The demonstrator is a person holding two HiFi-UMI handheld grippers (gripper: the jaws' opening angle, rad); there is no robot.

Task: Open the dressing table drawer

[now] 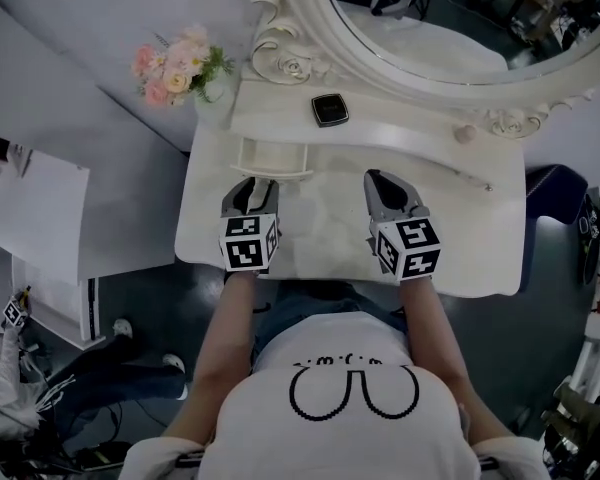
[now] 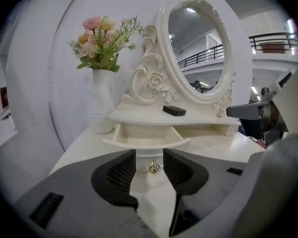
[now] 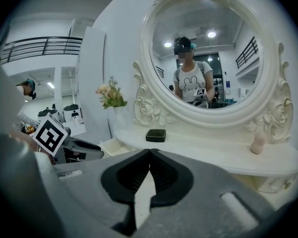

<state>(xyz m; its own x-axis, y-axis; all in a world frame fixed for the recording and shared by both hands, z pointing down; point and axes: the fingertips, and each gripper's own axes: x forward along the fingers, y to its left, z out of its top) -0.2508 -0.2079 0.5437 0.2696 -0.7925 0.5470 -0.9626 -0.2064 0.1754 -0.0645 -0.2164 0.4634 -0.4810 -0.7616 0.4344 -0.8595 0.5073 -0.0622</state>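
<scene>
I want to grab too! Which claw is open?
The left claw: jaws apart, small gold drawer knob between them. The right claw is shut.

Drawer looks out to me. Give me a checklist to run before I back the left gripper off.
1. Drawer pulled out from under the shelf: ok.
2. Left gripper jaws apart on either side of the gold knob, not clamped on it: ok.
3. Right gripper jaws together, holding nothing, away from the drawer: ok.
4. Black case lies on the shelf above the drawer, not on the drawer: ok.
5. Vase stands left of the drawer, apart from it and from the left gripper: ok.
6. Drawer fully extended: cannot tell, its rear is hidden under the shelf.
</scene>
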